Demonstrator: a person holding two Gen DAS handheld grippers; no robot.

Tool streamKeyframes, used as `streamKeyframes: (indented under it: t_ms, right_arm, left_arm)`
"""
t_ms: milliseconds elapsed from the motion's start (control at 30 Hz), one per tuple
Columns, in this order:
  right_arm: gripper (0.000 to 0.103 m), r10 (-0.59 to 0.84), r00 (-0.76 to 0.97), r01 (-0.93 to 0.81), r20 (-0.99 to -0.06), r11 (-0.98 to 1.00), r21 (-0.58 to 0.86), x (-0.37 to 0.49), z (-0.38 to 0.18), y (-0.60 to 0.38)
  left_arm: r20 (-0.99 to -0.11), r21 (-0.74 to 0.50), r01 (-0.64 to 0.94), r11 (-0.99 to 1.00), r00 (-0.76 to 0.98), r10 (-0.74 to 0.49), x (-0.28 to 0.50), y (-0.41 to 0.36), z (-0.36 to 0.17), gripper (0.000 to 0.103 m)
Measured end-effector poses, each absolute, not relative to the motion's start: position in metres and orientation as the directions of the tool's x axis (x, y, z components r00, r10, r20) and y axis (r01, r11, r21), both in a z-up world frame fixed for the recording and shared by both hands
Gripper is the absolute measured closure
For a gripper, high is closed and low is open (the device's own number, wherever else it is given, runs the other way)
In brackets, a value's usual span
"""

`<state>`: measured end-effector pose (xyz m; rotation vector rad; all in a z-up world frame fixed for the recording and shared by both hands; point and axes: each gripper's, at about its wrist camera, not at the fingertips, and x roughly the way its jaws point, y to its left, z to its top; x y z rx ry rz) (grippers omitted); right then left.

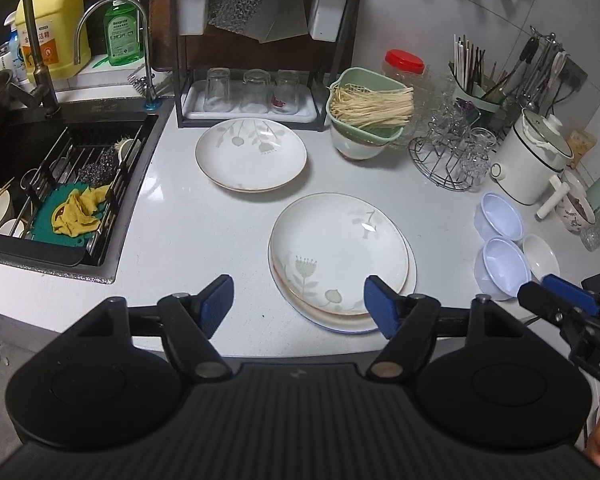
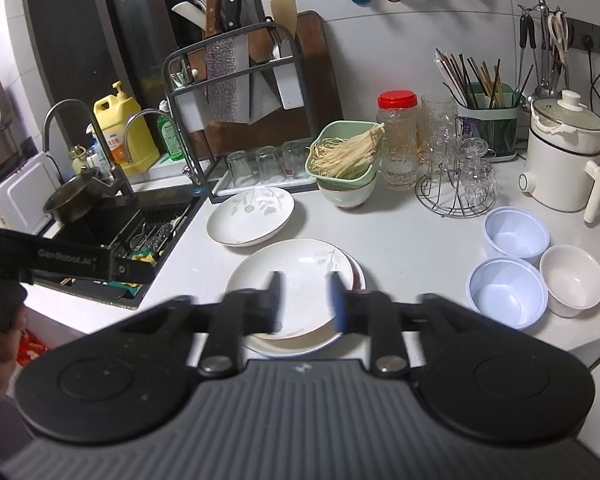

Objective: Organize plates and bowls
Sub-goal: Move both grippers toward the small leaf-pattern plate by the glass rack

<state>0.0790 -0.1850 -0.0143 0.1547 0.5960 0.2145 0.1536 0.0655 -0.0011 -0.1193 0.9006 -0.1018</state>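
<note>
1. Left gripper [image 1: 299, 306] jaws wide open, holding nothing, at the table [image 1: 204, 232] front edge.
2. Right gripper [image 2: 305, 300] jaws partly open, blurry, over the plate stack [image 2: 296, 280].
3. Second plate [image 1: 251, 155] sits farther back; bowls [image 2: 507, 293] near the right edge.

Even indoor light, fisheye-bowed edges, slight blur.

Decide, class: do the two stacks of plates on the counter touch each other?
Apart. The left wrist view shows a strip of bare counter between the far stack and the near stack.
</note>
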Motion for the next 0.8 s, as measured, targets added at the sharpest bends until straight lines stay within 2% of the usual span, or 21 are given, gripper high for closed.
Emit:
streamKeyframes:
  t_ms: [67, 267, 800]
  right_arm:
    - [0.018, 0.237, 0.815, -0.144, -0.529, 0.967, 0.212, 0.081, -0.015, -0.185]
    - [0.02, 0.25, 0.798, -0.152, -0.548, 0.964, 0.218, 0.096, -0.019, -0.182]
    - [0.02, 0.244, 0.78, -0.142, -0.576, 0.966, 0.216, 0.172, -0.026, -0.15]
  left_arm:
    - [-0.779, -0.127, 0.019, 0.992, 0.617, -0.111, 0.16, 0.068, -0.004, 0.016]
    - [-0.777, -0.095, 0.033, 0.995, 0.622, -0.095, 0.185, 0.074, -0.006, 0.009]
    - [-0.768, -0.149, 0.051, 0.988, 0.623, -0.148, 0.271, 0.108, -0.017, 0.009]
